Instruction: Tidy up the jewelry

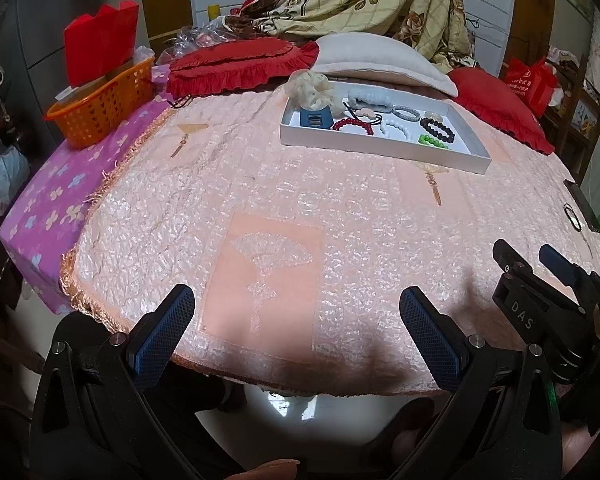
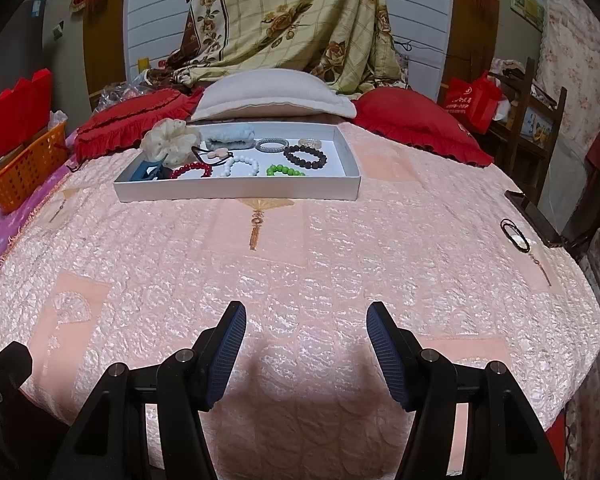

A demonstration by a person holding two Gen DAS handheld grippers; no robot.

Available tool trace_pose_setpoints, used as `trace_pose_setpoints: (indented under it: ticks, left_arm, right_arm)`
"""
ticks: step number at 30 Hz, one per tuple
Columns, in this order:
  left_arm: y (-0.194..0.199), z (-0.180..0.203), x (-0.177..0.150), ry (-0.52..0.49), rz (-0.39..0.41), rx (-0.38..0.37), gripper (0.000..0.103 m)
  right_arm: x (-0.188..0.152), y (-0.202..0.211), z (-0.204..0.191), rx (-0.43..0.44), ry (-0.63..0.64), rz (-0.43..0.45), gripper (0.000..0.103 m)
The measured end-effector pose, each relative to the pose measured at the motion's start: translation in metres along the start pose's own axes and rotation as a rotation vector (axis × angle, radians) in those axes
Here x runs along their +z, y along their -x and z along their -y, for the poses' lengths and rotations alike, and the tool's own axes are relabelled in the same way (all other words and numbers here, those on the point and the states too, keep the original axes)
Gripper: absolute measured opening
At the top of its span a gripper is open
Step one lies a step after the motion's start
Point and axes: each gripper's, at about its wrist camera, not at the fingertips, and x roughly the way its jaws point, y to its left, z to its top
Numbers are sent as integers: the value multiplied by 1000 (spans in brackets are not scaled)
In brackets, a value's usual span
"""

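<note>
Left wrist view: right gripper [image 1: 528, 258], jaws parted, reads "DAS".

A pale pink quilted bedspread [image 2: 300, 264], embossed with fan motifs and gold tassel designs, is seen beneath a white tray [image 2: 236, 194]. Inside it, bracelets of red beads [image 2: 192, 170], white beads [image 2: 240, 166], green beads [image 2: 285, 170] and dark brown beads [image 2: 305, 157] are laid beside a cream scrunchie [image 2: 168, 140] and a blue hair clip [image 2: 146, 171]. Red ruffled cushions [image 1: 240, 66] and a cream floral-and-check quilt [image 2: 292, 20] are pictured behind. An orange basket [image 1: 100, 106] is shown on a purple flower-print sheet [image 1: 52, 200].
</note>
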Motion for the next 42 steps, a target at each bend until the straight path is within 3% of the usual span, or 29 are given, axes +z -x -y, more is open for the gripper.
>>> trace_pose_setpoints:
  ticks: [6, 11, 14, 16, 23, 42]
  left_arm:
    - [2, 2, 2, -10, 6, 11, 103]
    - [19, -5, 15, -11, 111, 101, 103]
    - [27, -13, 20, -12, 157, 140, 103]
    - [28, -17, 22, -9, 164, 142, 103]
    - [15, -17, 27, -16, 117, 98, 103]
    - [-26, -10, 19, -35, 16, 60, 103]
  right_arm:
    - [3, 1, 2, 3, 0, 5, 60]
    - [22, 16, 10, 7, 3, 54, 61]
    - [31, 23, 13, 16, 2, 71, 73]
    - [33, 24, 12, 20, 4, 73, 74]
    - [35, 22, -1, 63, 39, 41, 74]
    - [28, -7, -10, 32, 67, 8, 74]
